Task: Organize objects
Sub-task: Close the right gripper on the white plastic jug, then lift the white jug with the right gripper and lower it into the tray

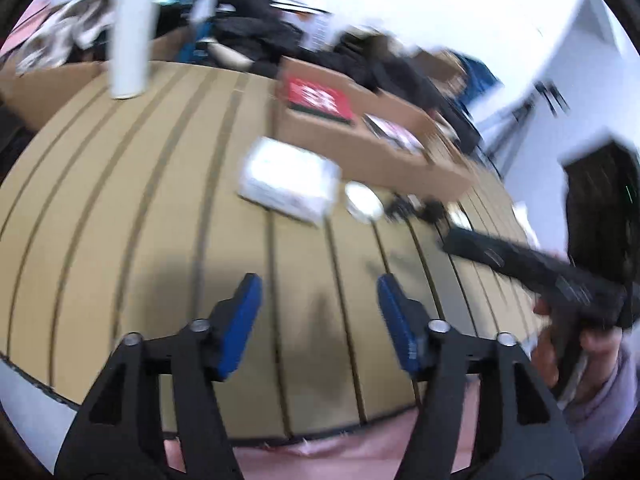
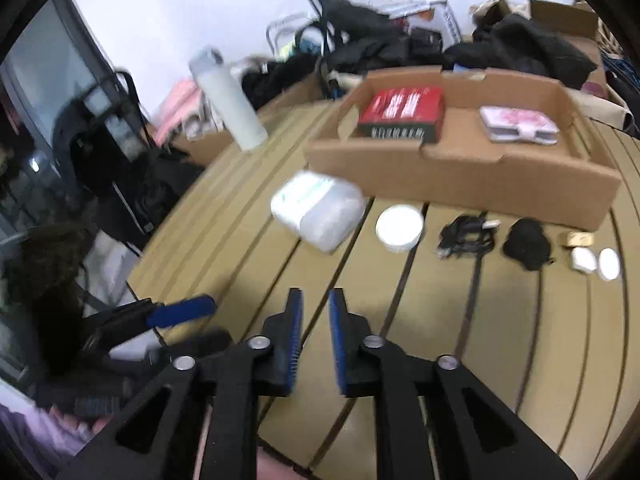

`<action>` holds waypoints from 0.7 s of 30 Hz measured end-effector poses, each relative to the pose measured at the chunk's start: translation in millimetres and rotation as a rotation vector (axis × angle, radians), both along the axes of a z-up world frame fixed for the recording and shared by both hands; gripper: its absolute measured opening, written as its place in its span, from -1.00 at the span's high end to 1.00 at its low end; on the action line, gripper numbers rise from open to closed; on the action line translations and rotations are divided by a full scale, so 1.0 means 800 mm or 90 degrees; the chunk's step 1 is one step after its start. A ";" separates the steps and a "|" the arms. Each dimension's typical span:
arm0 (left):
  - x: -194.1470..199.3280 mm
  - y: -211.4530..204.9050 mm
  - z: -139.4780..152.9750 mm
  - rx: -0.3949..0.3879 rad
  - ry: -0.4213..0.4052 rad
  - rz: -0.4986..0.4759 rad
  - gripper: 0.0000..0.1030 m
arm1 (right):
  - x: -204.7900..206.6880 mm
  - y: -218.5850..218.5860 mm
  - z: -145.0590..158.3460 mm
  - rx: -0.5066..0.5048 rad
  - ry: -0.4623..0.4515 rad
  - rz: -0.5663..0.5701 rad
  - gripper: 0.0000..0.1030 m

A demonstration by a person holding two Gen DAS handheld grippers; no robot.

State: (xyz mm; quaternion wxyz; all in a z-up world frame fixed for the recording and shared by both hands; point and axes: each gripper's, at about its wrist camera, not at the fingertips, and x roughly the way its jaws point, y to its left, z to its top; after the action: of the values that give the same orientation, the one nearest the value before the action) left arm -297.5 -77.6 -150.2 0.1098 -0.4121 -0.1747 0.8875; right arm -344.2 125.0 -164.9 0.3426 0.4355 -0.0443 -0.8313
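A cardboard tray (image 2: pixel 460 172) (image 1: pixel 376 152) stands on the tan mat and holds a red box (image 2: pixel 402 110) (image 1: pixel 318 98) and a pink patterned case (image 2: pixel 518 124). In front of it lie a white packet (image 2: pixel 316 208) (image 1: pixel 288 180), a round white tin (image 2: pixel 399 226) (image 1: pixel 363 201), a black cable bundle (image 2: pixel 466 234), a black pouch (image 2: pixel 526 242) and small white caps (image 2: pixel 596 262). My left gripper (image 1: pixel 320 312) is open and empty above the mat. My right gripper (image 2: pixel 315 320) is nearly closed with a narrow gap, holding nothing, well short of the objects.
A tall white bottle (image 2: pixel 230 100) (image 1: pixel 130 28) stands at the mat's far left. Dark clothes and boxes (image 2: pixel 500 44) pile up behind the tray. Black bags (image 2: pixel 112 152) sit beyond the mat's left edge. The right gripper body (image 1: pixel 540 268) shows in the left wrist view.
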 end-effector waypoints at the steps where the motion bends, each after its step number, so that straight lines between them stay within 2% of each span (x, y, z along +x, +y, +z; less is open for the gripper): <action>1: -0.012 -0.011 0.005 0.011 0.015 0.019 -0.35 | -0.006 -0.003 0.006 0.005 0.006 0.006 -0.62; 2: -0.022 -0.018 0.009 0.009 0.028 0.031 -0.37 | -0.012 -0.008 0.010 0.008 0.008 0.008 -0.81; 5: -0.076 -0.028 0.013 -0.012 0.048 0.037 -0.36 | -0.041 -0.034 0.011 -0.008 -0.020 0.014 -0.81; 7: -0.114 -0.033 0.002 0.014 0.034 0.008 -0.27 | -0.059 -0.054 0.001 -0.022 -0.047 0.012 -0.79; 8: -0.131 -0.035 -0.007 0.029 0.021 -0.011 -0.18 | -0.066 -0.065 -0.006 -0.021 -0.050 0.010 -0.62; 9: -0.147 -0.036 -0.019 0.034 -0.003 -0.029 0.09 | -0.075 -0.078 -0.015 -0.012 -0.053 0.008 -0.49; 10: -0.157 -0.036 -0.029 0.033 -0.025 -0.042 0.39 | -0.080 -0.085 -0.024 -0.004 -0.058 0.006 -0.15; 11: -0.164 -0.036 -0.039 0.030 -0.043 -0.053 0.42 | -0.083 -0.090 -0.031 0.002 -0.062 0.002 0.23; 13: -0.160 -0.040 -0.048 0.044 -0.026 -0.051 0.41 | -0.094 -0.100 -0.050 0.037 -0.058 -0.033 0.40; 14: -0.155 -0.044 -0.050 0.053 -0.017 -0.041 0.42 | -0.097 -0.100 -0.055 0.027 -0.061 -0.037 0.40; 16: -0.146 -0.047 -0.052 0.075 -0.033 -0.032 0.51 | -0.100 -0.092 -0.059 -0.001 -0.078 -0.044 0.41; 18: -0.126 -0.040 -0.046 0.075 -0.051 -0.027 0.53 | -0.093 -0.089 -0.055 0.011 -0.081 -0.042 0.43; 21: -0.072 -0.019 -0.026 0.080 -0.032 -0.027 0.53 | -0.051 -0.075 -0.031 0.025 -0.050 -0.024 0.43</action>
State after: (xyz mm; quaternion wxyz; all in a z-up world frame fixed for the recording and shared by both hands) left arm -355.1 -92.9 -171.1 0.1497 -0.4299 -0.2239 0.8618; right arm -385.3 64.7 -190.1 0.3164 0.4736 -0.0497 -0.8204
